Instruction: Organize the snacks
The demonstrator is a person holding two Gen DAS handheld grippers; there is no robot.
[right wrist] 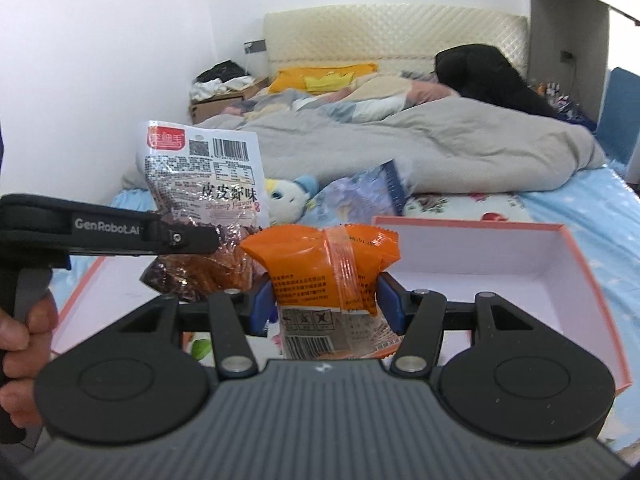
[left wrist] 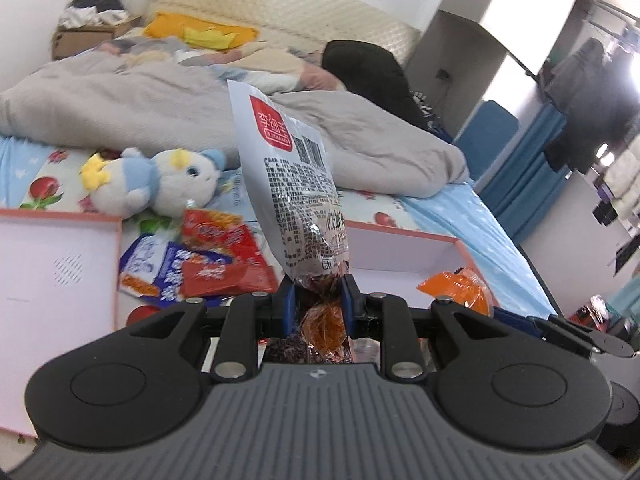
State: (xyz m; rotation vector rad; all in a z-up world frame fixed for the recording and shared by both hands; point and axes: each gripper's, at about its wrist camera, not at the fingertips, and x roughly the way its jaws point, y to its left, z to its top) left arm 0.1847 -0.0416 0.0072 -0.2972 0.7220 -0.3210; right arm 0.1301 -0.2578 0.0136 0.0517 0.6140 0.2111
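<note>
My left gripper [left wrist: 318,300] is shut on a white shrimp-flavour snack bag [left wrist: 292,184] that stands upright above the fingers; the bag also shows in the right wrist view [right wrist: 204,184], held over the left part of the pink box [right wrist: 560,256]. My right gripper [right wrist: 324,300] is shut on an orange snack packet [right wrist: 324,264], held over the same open box; the packet shows at the right in the left wrist view [left wrist: 456,288]. A pile of red and blue snack packets [left wrist: 200,268] lies on the bed left of the left gripper.
A second pink box part [left wrist: 56,280] lies at the left. A blue and white plush toy [left wrist: 160,184] lies behind the snacks. A grey quilt [left wrist: 180,112] and a black item [left wrist: 368,72] cover the far bed. A blue snack bag [right wrist: 360,196] lies behind the box.
</note>
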